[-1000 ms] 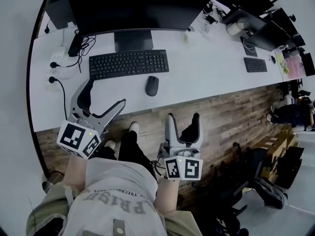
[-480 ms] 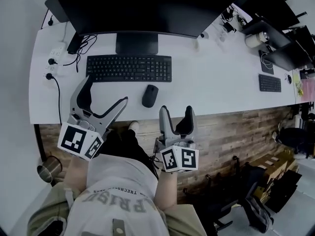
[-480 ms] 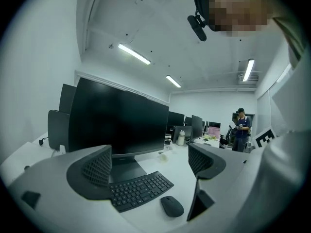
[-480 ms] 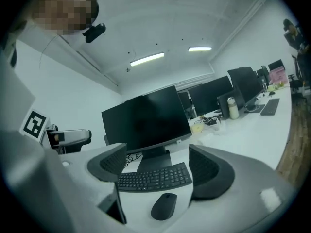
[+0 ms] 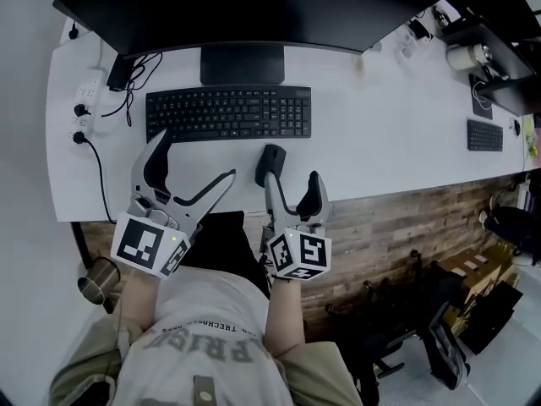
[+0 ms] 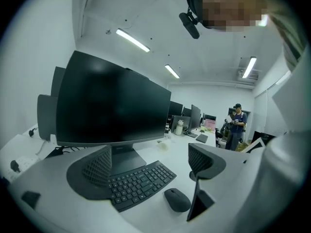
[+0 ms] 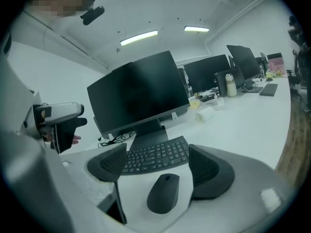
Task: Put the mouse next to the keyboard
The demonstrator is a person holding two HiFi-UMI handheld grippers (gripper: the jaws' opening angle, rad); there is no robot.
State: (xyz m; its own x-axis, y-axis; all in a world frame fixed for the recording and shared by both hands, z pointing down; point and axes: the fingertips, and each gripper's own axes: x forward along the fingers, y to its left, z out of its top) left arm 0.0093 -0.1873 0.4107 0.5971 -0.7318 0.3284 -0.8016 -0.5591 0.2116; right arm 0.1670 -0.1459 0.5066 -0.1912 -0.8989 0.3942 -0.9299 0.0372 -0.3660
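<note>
The mouse [image 5: 270,162] lies on the white bench [image 5: 380,142], just on the near side of the keyboard [image 5: 228,112], toward its right end. The right tongs [image 5: 292,184] are spread wide, with the mouse between their jaws but not clamped. The left tongs [image 5: 194,159], released and empty, hover left of the mouse.

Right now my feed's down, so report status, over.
Left hand-held gripper open, empty. Right hand-held gripper open, mouse between jaws, ungripped. Mouse near keyboard's front edge. Nothing blocking.
</note>
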